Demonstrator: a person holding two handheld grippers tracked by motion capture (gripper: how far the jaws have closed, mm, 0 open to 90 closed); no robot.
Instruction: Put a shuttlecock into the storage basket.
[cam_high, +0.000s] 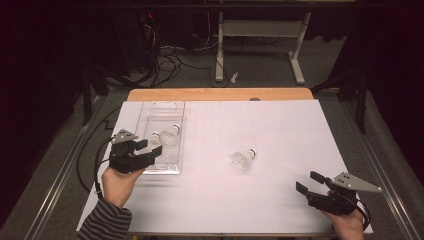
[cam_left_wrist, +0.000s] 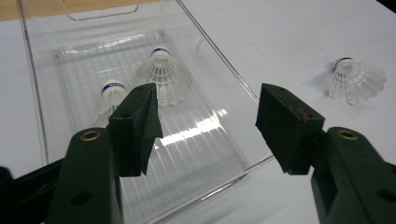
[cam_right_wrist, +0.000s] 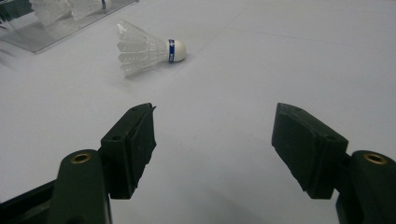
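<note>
Work in hand: white feathered shuttlecocks being gathered into a clear plastic rectangular tray (cam_high: 172, 107), judging by how things lay.
Done: two white shuttlecocks with blue-banded cork tips (cam_left_wrist: 161, 74) already lying inside the tray, side by side, just ahead of the left gripper (cam_high: 149, 147).
Left: one loose white shuttlecock with a blue band at its cork (cam_right_wrist: 144, 48), lying on its side on the white tabletop (cam_high: 280, 130), well ahead and to the left of the right gripper (cam_high: 311, 182), apart from the tray.
Left gripper state: jaws spread wide, nothing between them, hovering over the tray's near end.
Right gripper state: jaws wide apart, empty, low over bare tabletop, aimed toward the loose shuttlecock.
Progress: judged about two thirds through, with two in and one out.
Next need: probably a reach to the loose shuttlecock, a gentle close on it, then a carry across to the tray.
</note>
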